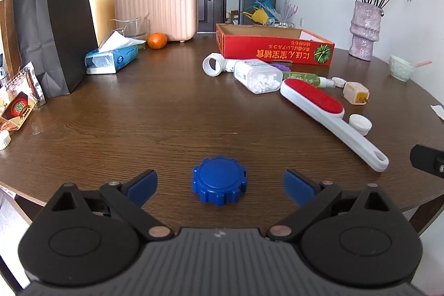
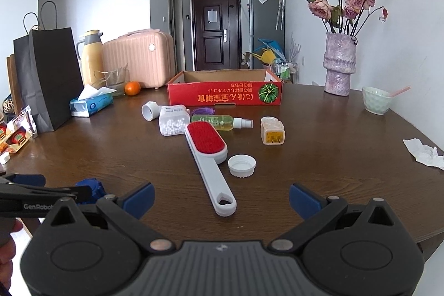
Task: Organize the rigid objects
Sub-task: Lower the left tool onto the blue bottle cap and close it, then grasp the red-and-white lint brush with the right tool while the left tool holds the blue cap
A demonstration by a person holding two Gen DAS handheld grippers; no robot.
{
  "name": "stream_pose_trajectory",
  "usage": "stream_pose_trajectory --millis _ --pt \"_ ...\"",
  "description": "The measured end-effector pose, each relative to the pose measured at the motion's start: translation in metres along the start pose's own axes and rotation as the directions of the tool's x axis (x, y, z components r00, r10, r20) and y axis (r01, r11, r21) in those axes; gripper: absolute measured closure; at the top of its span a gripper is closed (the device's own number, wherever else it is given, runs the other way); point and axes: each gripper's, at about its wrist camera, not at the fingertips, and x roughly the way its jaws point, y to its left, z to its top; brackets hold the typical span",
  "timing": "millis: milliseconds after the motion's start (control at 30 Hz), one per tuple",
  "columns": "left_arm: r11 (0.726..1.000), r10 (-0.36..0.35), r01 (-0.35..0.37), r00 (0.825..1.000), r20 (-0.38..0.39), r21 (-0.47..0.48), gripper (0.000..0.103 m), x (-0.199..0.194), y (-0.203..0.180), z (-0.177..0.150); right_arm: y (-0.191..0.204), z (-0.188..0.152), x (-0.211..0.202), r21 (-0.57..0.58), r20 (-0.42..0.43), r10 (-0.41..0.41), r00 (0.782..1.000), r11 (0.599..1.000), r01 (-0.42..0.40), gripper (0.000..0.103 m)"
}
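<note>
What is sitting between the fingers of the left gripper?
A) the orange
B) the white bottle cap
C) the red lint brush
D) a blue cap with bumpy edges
D: the blue ridged cap lies on the table between the open fingers of the left gripper, with a gap on each side, so it is not gripped.

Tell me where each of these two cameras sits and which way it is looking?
Left wrist view: sits on the left gripper, looking forward over the table at the blue cap between its open fingers; the other gripper's tip shows at the right edge.
Right wrist view: sits on the right gripper, facing the lint brush and white cap; its open fingers show, plus the left gripper and a hand at far left.
Shared: both face the red box, vase, brush and door.
</note>
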Motion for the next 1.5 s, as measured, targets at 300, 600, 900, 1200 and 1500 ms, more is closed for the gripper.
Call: stream_pose_trajectory --millis 300,600,900,1200,1500 --pt "1.000 0.009 -0.009 0.999 -0.037 0.003 0.008 0.020 0.001 0.001 -0.002 0.000 0.019 0.005 -0.038 0.005 0.999 1.000 -0.005 0.000" --pt "1.000 0.008 -0.007 0.997 -0.073 0.010 0.023 0.038 0.000 0.003 -0.003 0.003 0.040 0.009 -0.074 0.011 0.997 1.000 -0.010 0.000" --pt "1.000 -0.002 0.003 0.997 -0.078 0.014 0.049 0.046 0.001 0.004 -0.003 0.004 0.054 0.008 -0.102 0.016 0.995 1.000 -0.015 0.000" --pt "1.000 -0.006 0.007 0.998 -0.070 0.013 0.049 0.051 0.003 0.012 -0.004 0.008 0.065 0.005 -0.110 0.015 0.994 1.000 -0.015 0.000" --pt "1.000 -0.011 0.012 0.999 -0.037 0.021 0.049 0.058 0.000 0.030 -0.007 0.016 0.084 -0.006 -0.117 0.020 0.993 1.000 -0.020 0.000"
